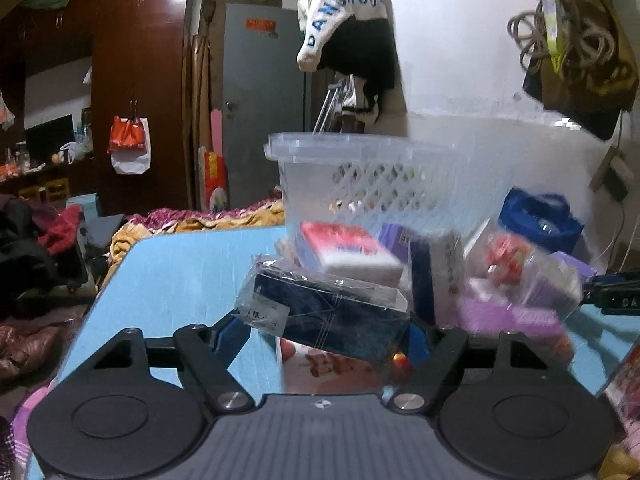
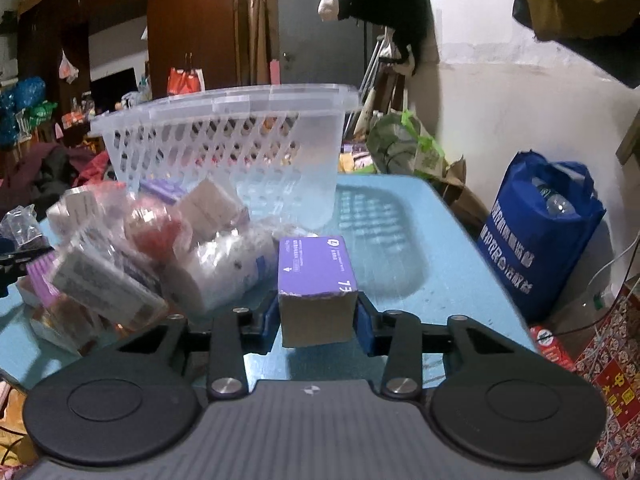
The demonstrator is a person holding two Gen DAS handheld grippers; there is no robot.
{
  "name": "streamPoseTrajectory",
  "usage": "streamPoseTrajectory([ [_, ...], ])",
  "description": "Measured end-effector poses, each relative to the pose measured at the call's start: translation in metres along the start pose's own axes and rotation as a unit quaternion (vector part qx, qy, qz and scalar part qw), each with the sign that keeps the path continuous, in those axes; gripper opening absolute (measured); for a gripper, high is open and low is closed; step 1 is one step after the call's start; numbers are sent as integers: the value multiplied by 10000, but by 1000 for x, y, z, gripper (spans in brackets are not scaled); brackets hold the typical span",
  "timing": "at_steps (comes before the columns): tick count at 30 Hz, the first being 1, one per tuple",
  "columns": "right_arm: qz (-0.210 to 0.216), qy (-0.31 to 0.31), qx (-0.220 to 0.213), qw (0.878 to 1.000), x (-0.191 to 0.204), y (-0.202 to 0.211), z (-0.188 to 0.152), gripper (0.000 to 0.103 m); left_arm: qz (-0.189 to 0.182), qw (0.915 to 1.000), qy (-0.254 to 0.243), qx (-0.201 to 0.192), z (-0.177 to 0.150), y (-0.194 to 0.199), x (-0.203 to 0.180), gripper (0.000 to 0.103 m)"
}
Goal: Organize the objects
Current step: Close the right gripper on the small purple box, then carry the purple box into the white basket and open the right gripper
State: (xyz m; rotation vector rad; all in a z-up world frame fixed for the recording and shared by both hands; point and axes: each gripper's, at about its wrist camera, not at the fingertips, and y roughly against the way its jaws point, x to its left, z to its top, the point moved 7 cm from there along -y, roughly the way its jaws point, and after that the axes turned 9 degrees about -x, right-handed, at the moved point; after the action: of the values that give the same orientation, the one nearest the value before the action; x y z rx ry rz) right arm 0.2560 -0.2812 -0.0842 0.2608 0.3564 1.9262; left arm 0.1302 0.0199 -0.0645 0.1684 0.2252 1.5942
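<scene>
My left gripper (image 1: 326, 330) clamps a dark box in loose plastic wrap (image 1: 324, 316); my right gripper (image 2: 317, 320) grips a purple box (image 2: 316, 268). Both hang above the table (image 2: 420, 240), short of the basket (image 2: 224, 140). The slippery wrap could let the dark box slide out into the pile (image 2: 132, 248).

left gripper (image 1: 324, 334) | black linkage arms, silver screws | blue fingers (image 2: 363, 326) | grey body

Purple-topped box (image 2: 318, 266), translucent lattice basket (image 2: 224, 148) — pale blue table (image 2: 420, 248).
</scene>
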Motion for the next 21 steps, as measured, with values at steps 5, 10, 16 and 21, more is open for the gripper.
streamPoseTrajectory([
  [5,-51,-90,-482,9988,5,11,50,43,-70,9997,95,-195,59,-7,5,80],
  [10,-83,-168,-878,9960,24,-9,122,43,-134,9994,139,-296,126,-50,-4,80],
  [16,-375,11,-519,9979,31,-81,147,43,97,9998,178,76,146,-121,-11,80],
  [21,-563,-16,-620,9965,25,-89,135,96,-107,9990,227,382,118,-137,-10,99],
])
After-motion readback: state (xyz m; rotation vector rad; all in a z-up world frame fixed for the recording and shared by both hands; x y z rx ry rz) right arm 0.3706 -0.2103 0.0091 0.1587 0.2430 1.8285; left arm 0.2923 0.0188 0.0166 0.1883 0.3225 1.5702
